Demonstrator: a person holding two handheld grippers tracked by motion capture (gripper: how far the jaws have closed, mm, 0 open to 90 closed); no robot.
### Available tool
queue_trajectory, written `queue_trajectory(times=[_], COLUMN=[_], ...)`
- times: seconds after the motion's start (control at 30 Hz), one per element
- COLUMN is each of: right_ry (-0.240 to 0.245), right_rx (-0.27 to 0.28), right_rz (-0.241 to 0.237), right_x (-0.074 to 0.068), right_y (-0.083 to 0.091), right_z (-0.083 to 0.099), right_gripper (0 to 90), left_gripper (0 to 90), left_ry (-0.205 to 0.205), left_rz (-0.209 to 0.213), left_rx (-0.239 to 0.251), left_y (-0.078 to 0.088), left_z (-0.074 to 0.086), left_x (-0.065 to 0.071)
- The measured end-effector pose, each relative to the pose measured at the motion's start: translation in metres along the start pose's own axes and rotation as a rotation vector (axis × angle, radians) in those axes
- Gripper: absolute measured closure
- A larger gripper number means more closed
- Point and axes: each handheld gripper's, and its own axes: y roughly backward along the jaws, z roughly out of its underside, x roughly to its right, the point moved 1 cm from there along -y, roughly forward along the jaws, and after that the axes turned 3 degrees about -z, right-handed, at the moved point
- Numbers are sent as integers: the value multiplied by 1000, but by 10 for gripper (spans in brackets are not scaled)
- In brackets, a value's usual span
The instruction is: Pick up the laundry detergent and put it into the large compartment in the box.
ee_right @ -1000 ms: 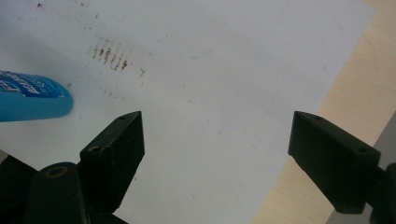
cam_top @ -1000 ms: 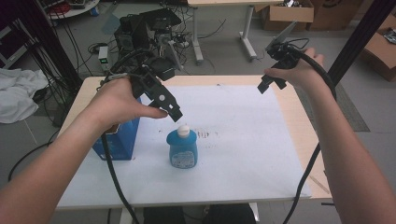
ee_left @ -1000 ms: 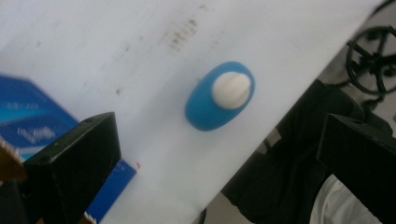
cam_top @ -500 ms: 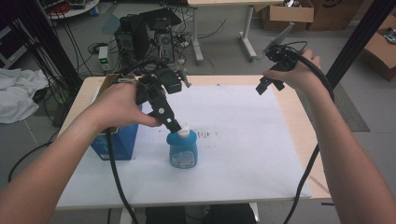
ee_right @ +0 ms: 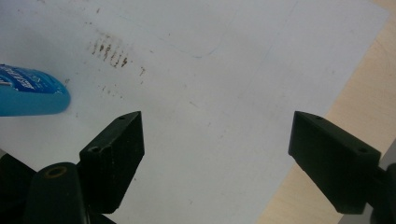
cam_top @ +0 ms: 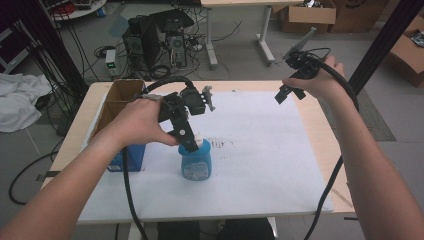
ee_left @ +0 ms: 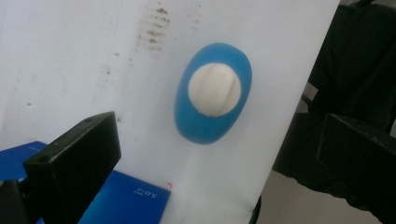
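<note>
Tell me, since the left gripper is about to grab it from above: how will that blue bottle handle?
The blue bottle stands upright on a narrow oval base, so a sideways nudge may tip it. Its white cap is round and smooth, likely slippery. The left gripper, open above it, might hold the wider body better.

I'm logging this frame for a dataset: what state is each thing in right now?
Blue plastic bottle with white cap: upright, capped, ungrasped.
Left gripper: jaws open, above the bottle.
Right gripper: jaws open, empty, over the white paper sheet.
Brown cardboard box: open-topped.
</note>
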Motion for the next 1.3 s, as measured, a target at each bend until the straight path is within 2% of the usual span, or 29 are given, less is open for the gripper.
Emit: queue_trajectory(times=[0.4,0.47,0.57,0.73,0.8,0.9,1.07,1.13,1.3], right_ry=[15,18,18,20,17,23,21,21,24], right_rx=[-3,-3,-1,2,4,5,7,8,8], right_rz=[-6,-6,-8,-8,-10,-12,-14,-14,-16], right_x=[0,0,0,1,1,3,4,5,6], right_y=[-7,-7,-7,-7,-7,-8,-8,-8,-9], right_z=[2,2,3,4,5,6,8,9,10], right_gripper=[184,183,184,184,183,183,184,184,184], left_gripper=[1,1,1,1,1,2,2,1,3], left_ry=[-39,-51,-53,-70,-75,-73,-81,-87,-91], left_rz=[-10,-26,-13,-23,-31,-22,-21,-36,-42], left_rx=[-36,-47,-41,-59,-68,-57,-72,-79,-80], left_y=[-30,-35,-39,-50,-53,-57,-65,-68,-72], left_z=[-6,-7,-8,-10,-11,-11,-11,-11,-12], left_x=[10,11,11,13,14,14,15,15,13])
